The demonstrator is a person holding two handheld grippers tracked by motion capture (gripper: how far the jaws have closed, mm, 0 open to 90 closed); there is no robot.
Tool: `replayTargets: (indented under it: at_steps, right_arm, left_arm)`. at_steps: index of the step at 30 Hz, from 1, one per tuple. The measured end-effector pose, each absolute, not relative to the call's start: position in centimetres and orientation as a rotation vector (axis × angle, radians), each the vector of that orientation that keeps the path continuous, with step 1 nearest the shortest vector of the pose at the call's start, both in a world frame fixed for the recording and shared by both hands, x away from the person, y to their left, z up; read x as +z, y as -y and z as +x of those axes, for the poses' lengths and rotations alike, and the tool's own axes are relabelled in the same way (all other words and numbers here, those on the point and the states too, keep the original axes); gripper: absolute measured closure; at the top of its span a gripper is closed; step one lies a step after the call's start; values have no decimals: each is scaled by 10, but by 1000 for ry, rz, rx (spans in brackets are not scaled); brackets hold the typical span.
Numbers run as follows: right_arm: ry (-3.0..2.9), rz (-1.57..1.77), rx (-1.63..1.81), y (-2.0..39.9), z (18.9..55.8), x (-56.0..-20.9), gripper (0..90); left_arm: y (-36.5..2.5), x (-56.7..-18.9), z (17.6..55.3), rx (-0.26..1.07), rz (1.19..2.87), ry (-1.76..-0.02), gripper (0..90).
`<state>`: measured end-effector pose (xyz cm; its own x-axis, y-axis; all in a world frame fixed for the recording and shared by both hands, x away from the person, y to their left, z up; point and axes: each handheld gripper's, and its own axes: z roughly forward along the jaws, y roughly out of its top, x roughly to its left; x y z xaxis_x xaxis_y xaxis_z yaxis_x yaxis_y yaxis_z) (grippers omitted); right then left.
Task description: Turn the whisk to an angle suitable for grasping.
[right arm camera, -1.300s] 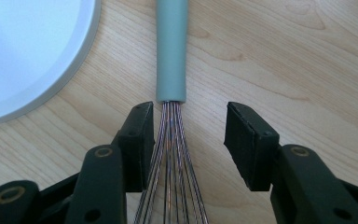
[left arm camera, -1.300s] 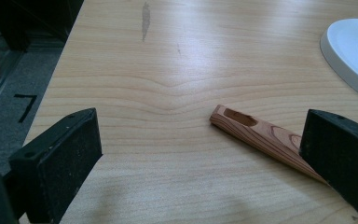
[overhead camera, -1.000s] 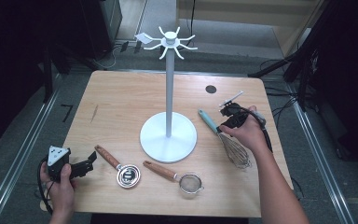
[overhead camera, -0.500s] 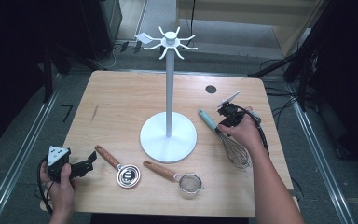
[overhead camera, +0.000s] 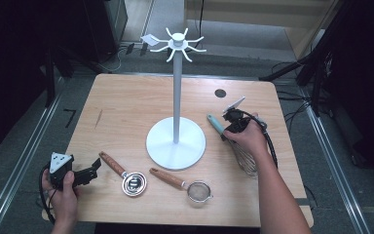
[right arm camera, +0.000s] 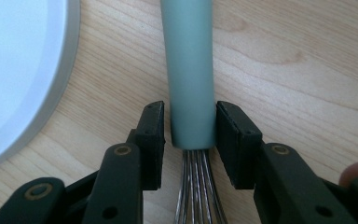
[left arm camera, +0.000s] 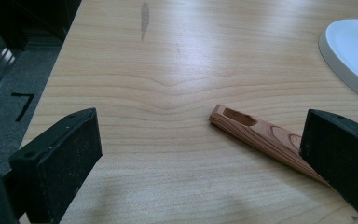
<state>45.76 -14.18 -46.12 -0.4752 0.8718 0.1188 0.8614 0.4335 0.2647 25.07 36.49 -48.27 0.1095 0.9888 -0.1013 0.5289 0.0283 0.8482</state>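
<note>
- My right gripper (right arm camera: pixel 189 140) has its two black jaws closed against the sides of the pale green handle of a wire whisk (right arm camera: pixel 189 70), right at the end where the steel wires come out. There is a hairline gap at the left jaw, so I judge the grip as just made or nearly so.
- In the high view that whisk (overhead camera: pixel 243 158) lies flat on the light wooden table (overhead camera: pixel 126 102), just right of the round base of the tall white hanging stand with hooked arms at its top (overhead camera: pixel 176 97), with its wires pointing back toward me.
- My left gripper (overhead camera: pixel 85 174) rests at the near left corner, its jaws spread wide and holding nothing. Between them, farther off, lies the wooden handle of a small metal measuring scoop (left arm camera: pixel 265 135).
- Another wooden-handled tool, a small mesh strainer (overhead camera: pixel 198 189), lies near the front edge.
- Progress, as I judge it: this is early. No hook on the stand carries anything, and all three tools lie on the table. The whisk must be lifted and hung, then the scoop and strainer.
</note>
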Motion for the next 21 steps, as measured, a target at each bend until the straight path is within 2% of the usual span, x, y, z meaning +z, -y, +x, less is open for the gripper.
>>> replayTargets:
  at_steps: [21]
  right_arm:
    - [-2607, 1605, 444, 137, 462, -464, 669]
  left_arm:
    - [-365, -483, 251, 742, 1606, -1521, 0]
